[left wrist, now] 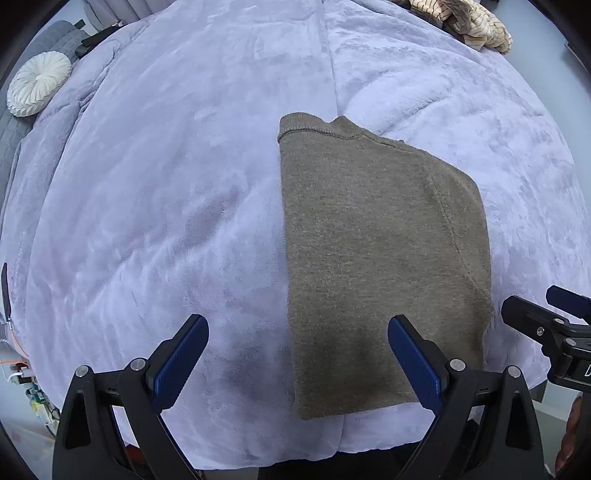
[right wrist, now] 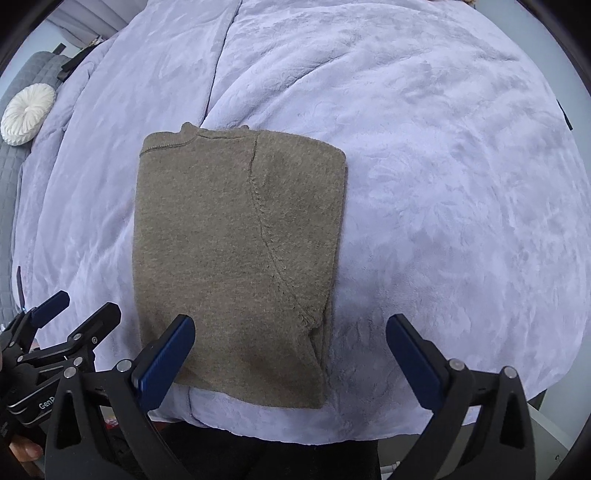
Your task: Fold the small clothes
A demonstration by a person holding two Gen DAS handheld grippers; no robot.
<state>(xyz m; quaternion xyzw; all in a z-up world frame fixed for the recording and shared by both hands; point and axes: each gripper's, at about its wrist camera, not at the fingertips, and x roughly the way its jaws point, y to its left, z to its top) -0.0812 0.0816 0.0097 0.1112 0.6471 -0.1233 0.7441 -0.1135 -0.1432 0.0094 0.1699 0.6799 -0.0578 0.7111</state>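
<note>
Folded brown sweater (left wrist: 380, 266) lies flat beneath both wide-spread, empty grippers, left gripper (left wrist: 297, 360) and right gripper (right wrist: 290, 360).

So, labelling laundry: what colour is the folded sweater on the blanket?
Plain brownish-olive knit sweater, no pattern; clearest in the right wrist view.

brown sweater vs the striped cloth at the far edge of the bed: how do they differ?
The brown sweater is one plain colour; the striped cloth is cream with dark lines. The brown sweater lies flat, folded into a neat rectangle; the striped cloth sits bunched in a heap. The brown sweater lies near the bed's front edge; the striped cloth lies at the far edge. Both rest on the lilac blanket.
</note>
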